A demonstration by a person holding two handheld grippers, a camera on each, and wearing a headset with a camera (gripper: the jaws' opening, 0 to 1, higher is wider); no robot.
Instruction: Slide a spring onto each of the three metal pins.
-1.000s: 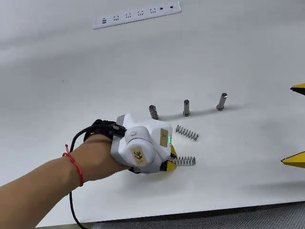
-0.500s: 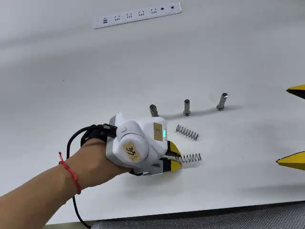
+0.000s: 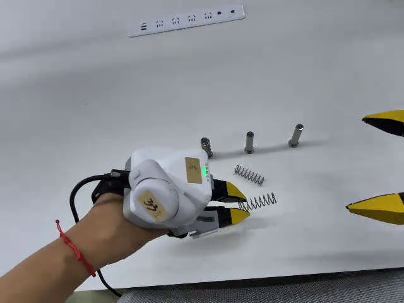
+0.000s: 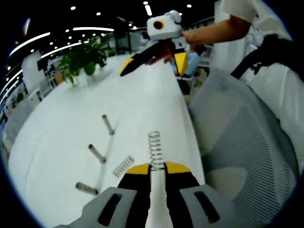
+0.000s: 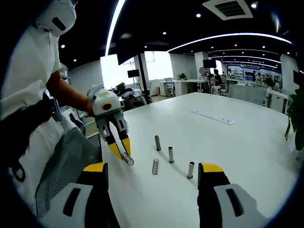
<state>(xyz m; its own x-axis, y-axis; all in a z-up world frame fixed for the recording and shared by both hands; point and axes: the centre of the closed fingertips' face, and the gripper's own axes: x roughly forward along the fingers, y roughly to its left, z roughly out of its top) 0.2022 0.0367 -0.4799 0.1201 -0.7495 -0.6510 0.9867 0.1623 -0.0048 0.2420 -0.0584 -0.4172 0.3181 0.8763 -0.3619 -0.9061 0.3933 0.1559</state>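
Observation:
Three metal pins stand in a row on the white table. The left pin [image 3: 206, 146] has a spring around it; the middle pin [image 3: 250, 141] and the right pin [image 3: 295, 134] are bare. My left gripper [image 3: 243, 204] is shut on one end of a spring [image 3: 259, 202], which sticks out past the yellow tips just above the table. In the left gripper view that spring [image 4: 155, 148] points forward from the jaws. A loose spring [image 3: 249, 175] lies flat in front of the pins. My right gripper [image 3: 355, 163] hovers open at the right edge, with nothing between its jaws [image 5: 153, 171].
A white power strip [image 3: 186, 20] lies at the far side of the table. The table's front edge [image 3: 252, 281] runs just below my left hand, with grey mesh beneath it. A black cable trails from the left gripper.
The left gripper has risen and moved right with the spring in it, and the spring has left the table. The right gripper has come further in from the right.

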